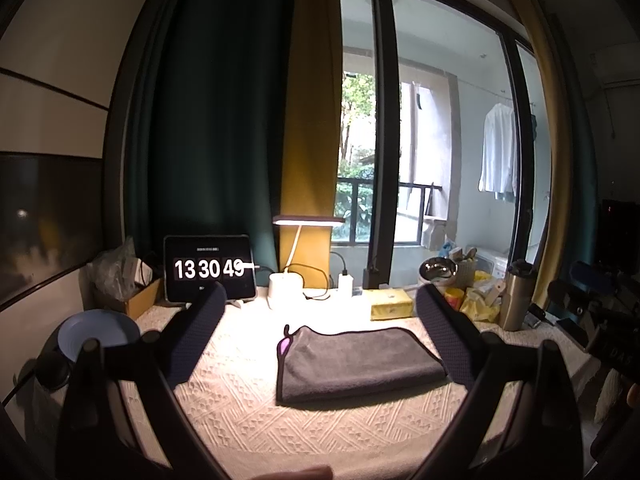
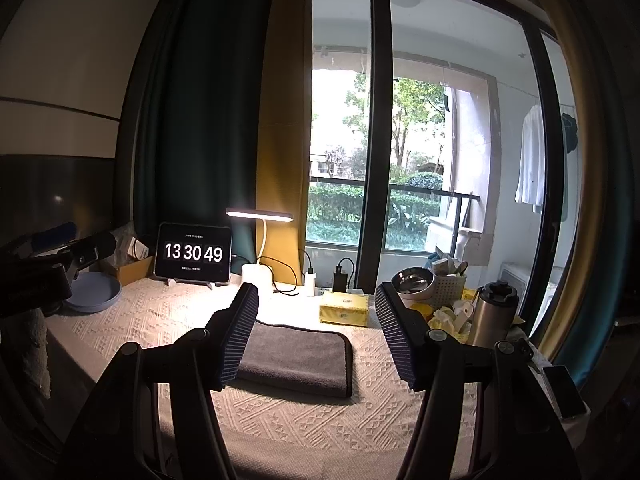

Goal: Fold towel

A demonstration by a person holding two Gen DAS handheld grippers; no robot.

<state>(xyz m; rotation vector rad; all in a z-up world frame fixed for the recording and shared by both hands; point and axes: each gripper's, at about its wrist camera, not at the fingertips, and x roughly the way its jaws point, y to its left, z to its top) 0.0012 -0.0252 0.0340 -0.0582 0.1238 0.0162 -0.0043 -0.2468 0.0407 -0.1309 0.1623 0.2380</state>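
Both our tools, left tool (image 1: 320,304) and right tool (image 2: 316,304), hover wide and empty; the folded grey microfibre towel (image 1: 360,364) lies flat just ahead between their fingers on the cream woven tabletop (image 1: 280,432).

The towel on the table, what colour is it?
Dark grey towel with a darker edge trim and a small purple tag; clearest in the left wrist view.

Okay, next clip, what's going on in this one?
A person holds a two-finger gripper in each hand over a table covered with a cream textured cloth. The grey towel lies on it already folded into a neat rectangle. The left gripper and the right gripper are both open, raised and apart from the towel, holding nothing. A tablet clock at the back reads 13:30:49.
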